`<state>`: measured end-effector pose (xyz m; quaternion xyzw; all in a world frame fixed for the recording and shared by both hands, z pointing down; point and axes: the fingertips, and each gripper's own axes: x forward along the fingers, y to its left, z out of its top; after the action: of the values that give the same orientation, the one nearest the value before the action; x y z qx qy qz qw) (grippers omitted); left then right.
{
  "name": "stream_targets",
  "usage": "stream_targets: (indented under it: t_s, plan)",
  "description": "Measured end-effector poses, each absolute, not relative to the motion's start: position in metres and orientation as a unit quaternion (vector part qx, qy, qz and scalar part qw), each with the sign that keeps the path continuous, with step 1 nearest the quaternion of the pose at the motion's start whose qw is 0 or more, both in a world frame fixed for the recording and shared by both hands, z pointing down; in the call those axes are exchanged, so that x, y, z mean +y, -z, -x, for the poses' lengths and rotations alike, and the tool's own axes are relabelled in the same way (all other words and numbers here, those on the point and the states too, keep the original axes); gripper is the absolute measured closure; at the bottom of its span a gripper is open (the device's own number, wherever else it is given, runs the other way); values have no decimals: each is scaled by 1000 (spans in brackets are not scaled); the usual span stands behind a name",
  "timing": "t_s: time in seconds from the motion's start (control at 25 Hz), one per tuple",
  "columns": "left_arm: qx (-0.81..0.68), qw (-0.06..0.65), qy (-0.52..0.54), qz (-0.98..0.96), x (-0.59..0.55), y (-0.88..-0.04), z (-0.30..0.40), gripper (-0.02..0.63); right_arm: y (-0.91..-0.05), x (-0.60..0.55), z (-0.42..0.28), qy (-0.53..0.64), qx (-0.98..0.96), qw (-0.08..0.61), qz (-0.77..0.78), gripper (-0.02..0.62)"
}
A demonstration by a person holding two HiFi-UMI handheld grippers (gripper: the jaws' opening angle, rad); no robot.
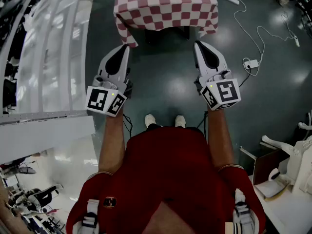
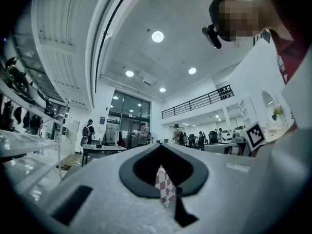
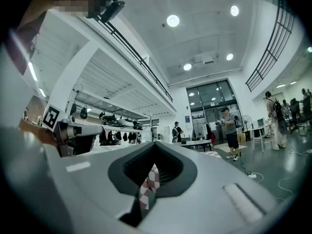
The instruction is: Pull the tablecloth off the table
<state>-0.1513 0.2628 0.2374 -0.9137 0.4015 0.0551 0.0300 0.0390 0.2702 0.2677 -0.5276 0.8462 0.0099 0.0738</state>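
**Both grippers clamped on the tablecloth's near corners, pull not yet made**

Seen from the head view, a person in a red shirt stands on a dark, shiny floor (image 1: 165,89) and looks steeply down at both outstretched arms. Ahead lies a red-and-white checked tablecloth (image 1: 165,6), spread over a small counter that is hidden beneath it. The cloth's near edge hangs down towards the person.

The left gripper (image 1: 126,48) reaches the cloth's near left corner. The right gripper (image 1: 197,45) reaches the near right corner. Both are held roughly level, side by side and well apart.

In the left gripper view, the jaws are pressed together on a thin fold of checked cloth, which sticks up between them. The right gripper view shows the same: jaws closed tight, with a strip of red-and-white fabric pinched in the seam.

A white cable (image 1: 253,38) trails over the floor to the right, clear of the cloth. The person's white shoes (image 1: 165,121) show just below the grippers.

As for progress, the grasp looks complete on both sides. The cloth appears to cover the whole top of the counter, so the pulling itself seems to be left to do: drawing both corners back towards the body until the cloth slides free.
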Motion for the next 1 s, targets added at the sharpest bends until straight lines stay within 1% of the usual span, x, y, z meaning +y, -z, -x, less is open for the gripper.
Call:
stream_targets:
  t_s: [0.2, 0.56, 0.88, 1.0]
  plan:
    - [404, 25, -49, 913, 269, -243, 129, 601, -272, 279, -58, 0, 853, 93, 513, 581]
    - [407, 24, -43, 912, 267, -246, 72, 601, -290, 285, -113, 17, 857, 84, 508, 581]
    - [415, 14, -46, 908, 231, -255, 58, 601, -297, 251, -143, 24, 852, 67, 519, 581]
    - [411, 17, -48, 910, 192, -260, 58, 601, -300, 212, -142, 25, 850, 64, 522, 581]
